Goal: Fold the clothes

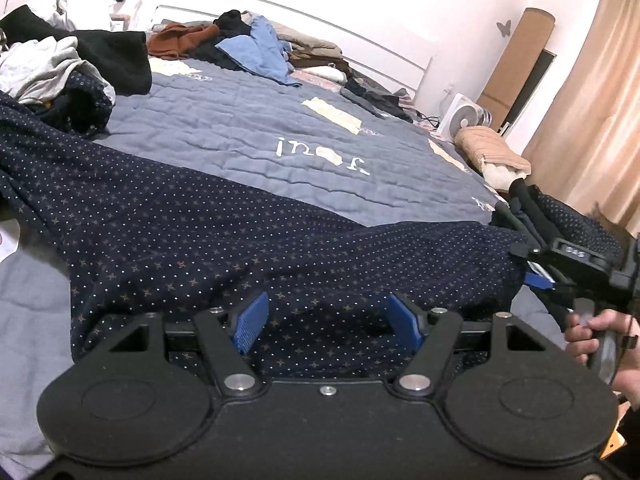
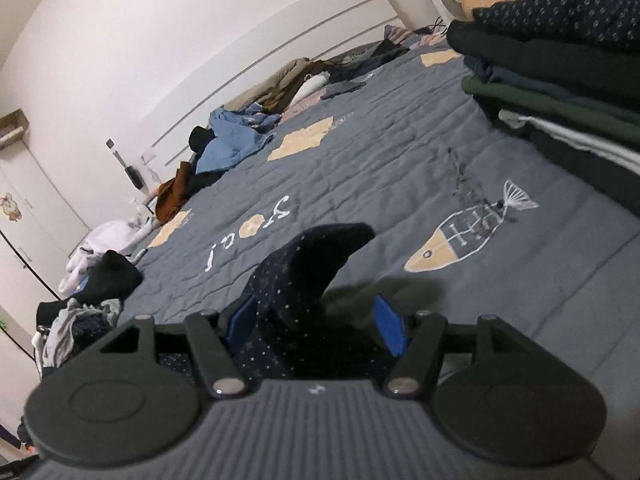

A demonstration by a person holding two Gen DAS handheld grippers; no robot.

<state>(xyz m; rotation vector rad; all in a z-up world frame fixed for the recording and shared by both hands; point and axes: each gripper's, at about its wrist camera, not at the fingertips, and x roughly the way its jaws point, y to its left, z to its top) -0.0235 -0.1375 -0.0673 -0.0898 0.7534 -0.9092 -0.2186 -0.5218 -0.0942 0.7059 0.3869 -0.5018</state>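
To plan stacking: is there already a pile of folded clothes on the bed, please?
Yes, folded clothes lie stacked on the quilt.

I count two grippers (image 1: 325,322) (image 2: 316,322) — one per hand. One dotted garment (image 1: 200,232) under them, one quilt (image 1: 240,120), one fan (image 1: 464,116), one folded stack (image 2: 560,80) — four loose clothing heaps I can make out.

Right tongs (image 2: 316,330) seen low over a grey-blue quilted bedspread (image 2: 380,152); jaws spread. A fold of navy dotted garment (image 2: 304,272) stands up between the blue pads (image 2: 390,330), leaning against the left pad, clear of the right. A stack of folded clothes (image 2: 560,76) noted at upper right. Loose clothing (image 2: 232,140) heaped along the far edge by the white headboard (image 2: 280,48).
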